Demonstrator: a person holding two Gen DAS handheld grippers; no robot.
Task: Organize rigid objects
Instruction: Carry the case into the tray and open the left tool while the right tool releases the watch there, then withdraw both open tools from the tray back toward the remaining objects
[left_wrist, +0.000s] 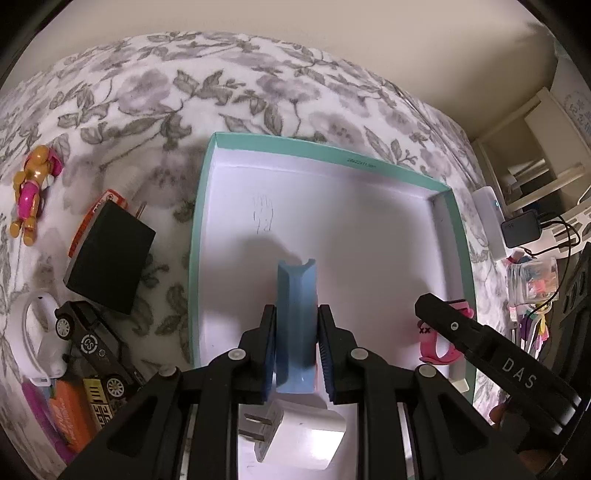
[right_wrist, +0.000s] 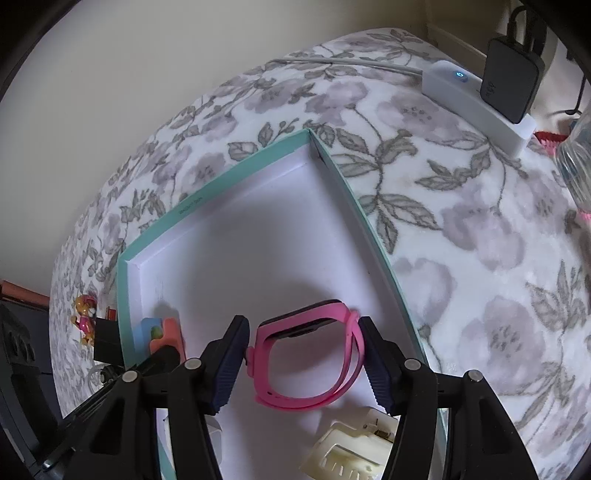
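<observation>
Risk first on the left wrist view: the left gripper (left_wrist: 296, 354) has its jaws clenched on a blue-and-orange block (left_wrist: 295, 325), held on edge over the teal box (left_wrist: 458, 236). A white plug adapter (left_wrist: 306, 432) sits right underneath, so dropping it straight down could land it on the prongs and leave it tipped. Gripper points forward into the box, roughly level. Toy car (left_wrist: 94, 347), black charger (left_wrist: 109, 254) and a dog figure (left_wrist: 31, 192) wait outside on the floral bed cover (left_wrist: 258, 85).

Right wrist view: the right gripper (right_wrist: 306, 362) straddles a pink smartwatch (right_wrist: 310, 350) inside the box. Jaws look released, one pad seemingly just brushing the strap; pulling back crooked could snag it and drag the watch along. It's angled down toward the box's near right side, by a cream plastic part (right_wrist: 351, 446).
</observation>
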